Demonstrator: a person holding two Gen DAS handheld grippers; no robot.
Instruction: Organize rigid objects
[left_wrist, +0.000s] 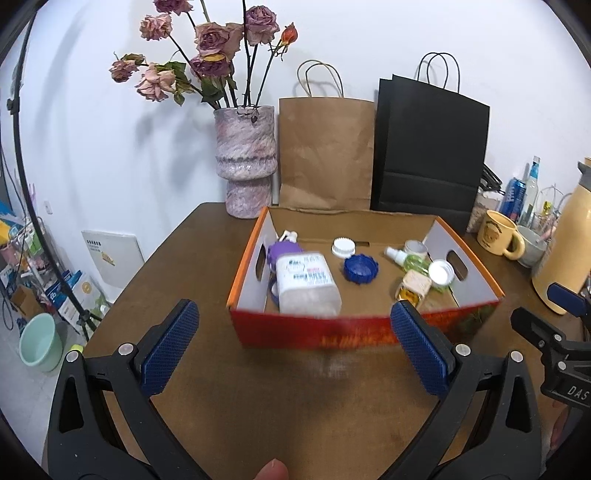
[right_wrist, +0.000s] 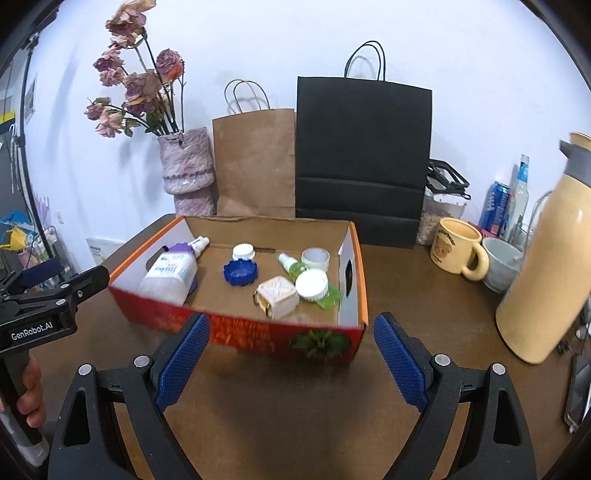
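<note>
Left claw and right claw, both with jaws apart and empty, above the brown surface in front of an open cardboard box. Inside the box: a pump bottle lying at left, a blue cap, white caps, a small green spray bottle.

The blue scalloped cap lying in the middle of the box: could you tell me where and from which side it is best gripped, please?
Probably across its scalloped rim, coming from above. The blue cap lies flat on the floor of the box, open side up, so its low wall offers two opposite faces. The white cap sits close behind it, so set the fingers left and right. Either open gripper, right or left, looks wide enough.
</note>
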